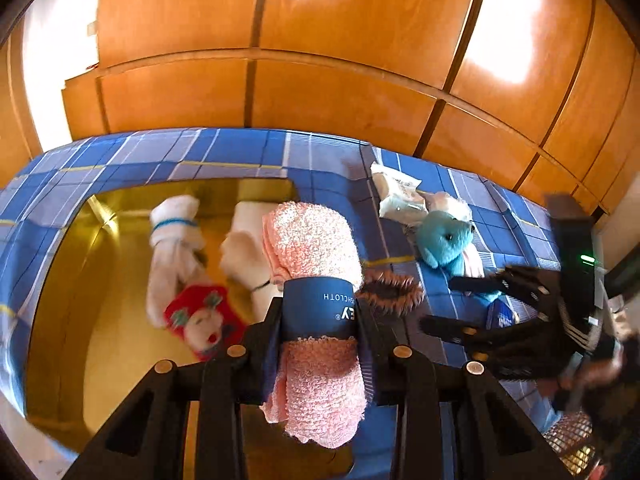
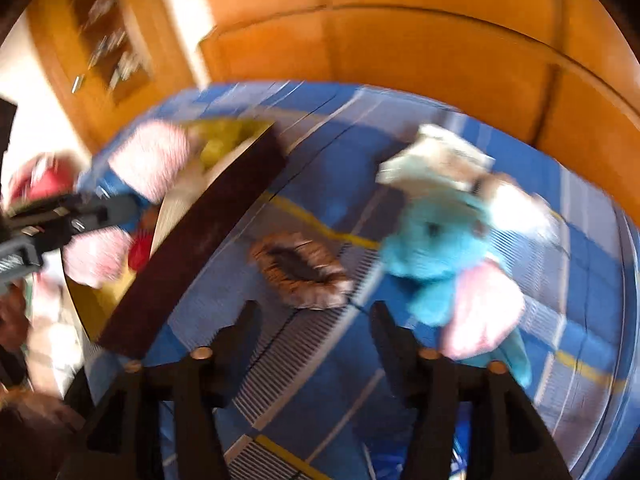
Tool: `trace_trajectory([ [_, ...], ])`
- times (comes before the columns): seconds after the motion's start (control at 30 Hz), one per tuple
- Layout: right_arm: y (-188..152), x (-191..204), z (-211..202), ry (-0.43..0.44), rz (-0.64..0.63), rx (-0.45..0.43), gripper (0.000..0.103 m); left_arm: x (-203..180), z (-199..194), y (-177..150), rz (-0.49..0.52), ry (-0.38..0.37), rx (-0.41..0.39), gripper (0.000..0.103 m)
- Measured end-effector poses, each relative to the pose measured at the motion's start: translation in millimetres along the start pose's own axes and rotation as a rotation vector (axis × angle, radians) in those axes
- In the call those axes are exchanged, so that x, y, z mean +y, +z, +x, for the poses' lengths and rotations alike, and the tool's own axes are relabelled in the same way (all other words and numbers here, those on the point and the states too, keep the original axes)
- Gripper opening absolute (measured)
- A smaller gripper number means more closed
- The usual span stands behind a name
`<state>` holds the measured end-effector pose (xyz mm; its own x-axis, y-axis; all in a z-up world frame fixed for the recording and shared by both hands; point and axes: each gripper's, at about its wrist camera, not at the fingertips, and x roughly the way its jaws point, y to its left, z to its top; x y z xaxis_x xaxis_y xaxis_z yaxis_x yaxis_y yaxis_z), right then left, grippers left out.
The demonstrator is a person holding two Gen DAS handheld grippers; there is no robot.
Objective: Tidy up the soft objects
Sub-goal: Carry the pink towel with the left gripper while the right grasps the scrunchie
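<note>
the left gripper is clamped on a rolled pink washcloth by its dark blue paper band, above the near right corner of a gold-lined box. the roll's long axis runs away from the camera, along the gripper's fingers, with one end pointing toward the wooden wardrobe and the other hanging back between the fingers. inside the box a white rolled towel with a blue stripe, a second white roll and a red plush toy are seen lying on the gold floor.

the right gripper is held apart with nothing between its fingers; in the blurred right wrist view it is aimed down at the blue checked bed cover. a brown furry scrunchie lies on the cover just beyond the fingertips, and a blue plush animal lies to its right, next to a white packet and a pink cloth.
</note>
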<state>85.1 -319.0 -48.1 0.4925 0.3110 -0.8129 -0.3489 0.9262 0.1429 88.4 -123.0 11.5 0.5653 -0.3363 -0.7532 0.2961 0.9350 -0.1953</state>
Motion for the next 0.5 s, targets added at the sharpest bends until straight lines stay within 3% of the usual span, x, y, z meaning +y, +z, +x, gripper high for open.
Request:
trace_trajectory([
  [0.23,28.2,29.9,55.7,-0.092,-0.254,0.192,0.071,27.0,-21.1,-18.4,-0.066,0.005,-0.016,0.034],
  [0.4,41.1,32.2,85.2,-0.115,-0.309,0.28,0.07,41.5,-30.3,-27.2,-0.09,0.039,-0.032,0.034],
  [0.47,43.9,32.3,90.0,-0.124,-0.298,0.277,0.025,45.7,-31.9,-29.3,-0.097,0.052,-0.037,0.034],
  [0.5,45.1,32.4,86.6,-0.123,-0.278,0.25,0.016,48.2,-32.5,-31.0,-0.105,0.058,-0.037,0.034],
])
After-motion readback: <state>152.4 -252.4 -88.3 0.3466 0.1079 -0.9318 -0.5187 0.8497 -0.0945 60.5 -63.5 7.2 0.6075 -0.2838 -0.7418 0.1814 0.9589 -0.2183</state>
